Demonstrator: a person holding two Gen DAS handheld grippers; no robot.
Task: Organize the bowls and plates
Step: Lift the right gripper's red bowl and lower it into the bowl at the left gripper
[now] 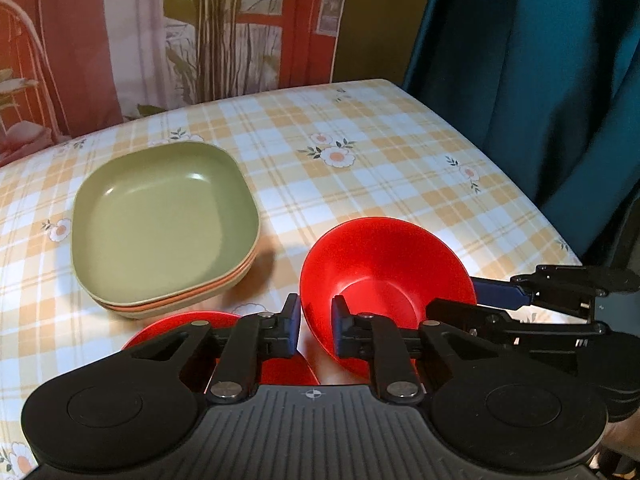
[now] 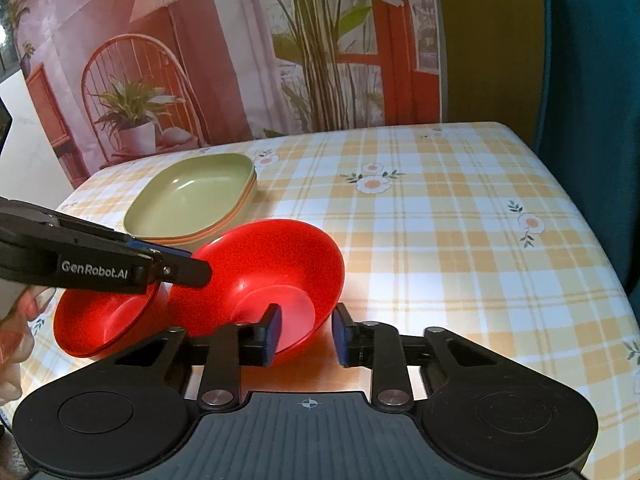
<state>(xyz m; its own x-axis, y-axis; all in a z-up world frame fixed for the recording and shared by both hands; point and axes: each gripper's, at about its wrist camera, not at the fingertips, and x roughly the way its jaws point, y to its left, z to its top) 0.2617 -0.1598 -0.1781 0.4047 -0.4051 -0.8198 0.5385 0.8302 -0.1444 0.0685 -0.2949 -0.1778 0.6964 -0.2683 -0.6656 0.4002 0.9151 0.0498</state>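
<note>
A red bowl [image 1: 384, 276] is held tilted above the checked cloth [image 1: 360, 120], its rim pinched by the left gripper [image 1: 316, 326] and straddled by the spread right gripper [image 2: 306, 334]. A second bowl [image 2: 100, 320] is seen just beside it, and stacked plates [image 1: 164, 220] further back.

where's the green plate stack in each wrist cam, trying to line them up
Left wrist: green plate stack sits left of centre, beyond the left gripper.
Right wrist: the stack sits upper left of centre, behind the tilted red bowl.
Shared landmark: that tilted red bowl, right of the stack in both.
</note>
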